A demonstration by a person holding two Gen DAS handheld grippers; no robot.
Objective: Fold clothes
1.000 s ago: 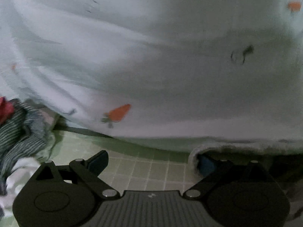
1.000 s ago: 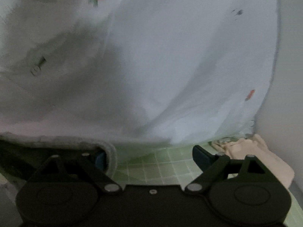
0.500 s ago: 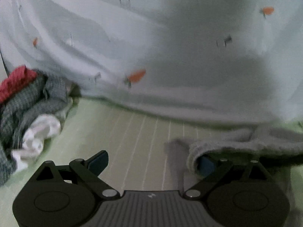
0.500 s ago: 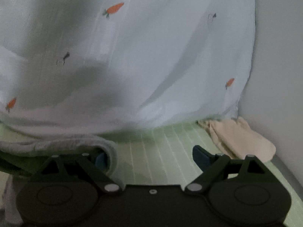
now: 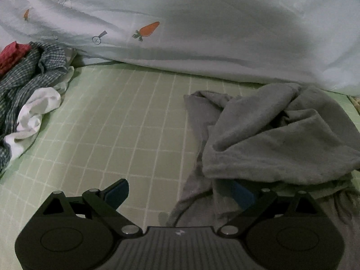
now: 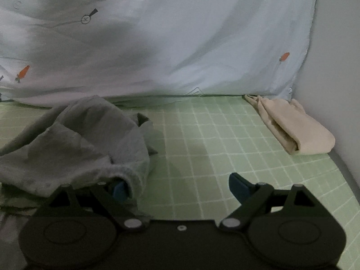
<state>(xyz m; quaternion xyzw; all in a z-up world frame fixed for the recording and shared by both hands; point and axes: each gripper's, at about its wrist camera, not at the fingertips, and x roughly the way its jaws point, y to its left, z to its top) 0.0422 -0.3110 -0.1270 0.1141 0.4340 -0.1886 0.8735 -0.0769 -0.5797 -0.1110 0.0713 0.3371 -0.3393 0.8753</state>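
Both grippers, left (image 5: 180, 191) and right (image 6: 177, 185), spread wide; crumpled grey fleece garment (image 5: 279, 135) draped over inner fingers, unclamped, bunched on green checked sheet (image 6: 225, 146).

The left gripper (image 5: 181, 191) sits low at the bottom of its view, jaws spread wide; its left fingertip (image 5: 118, 191) is bare, its right one partly hidden under cloth; the right gripper (image 6: 180, 185) is likewise level and wide apart; its right fingertip (image 6: 238, 185) stands free, its left one tucked inside a cloth fold.
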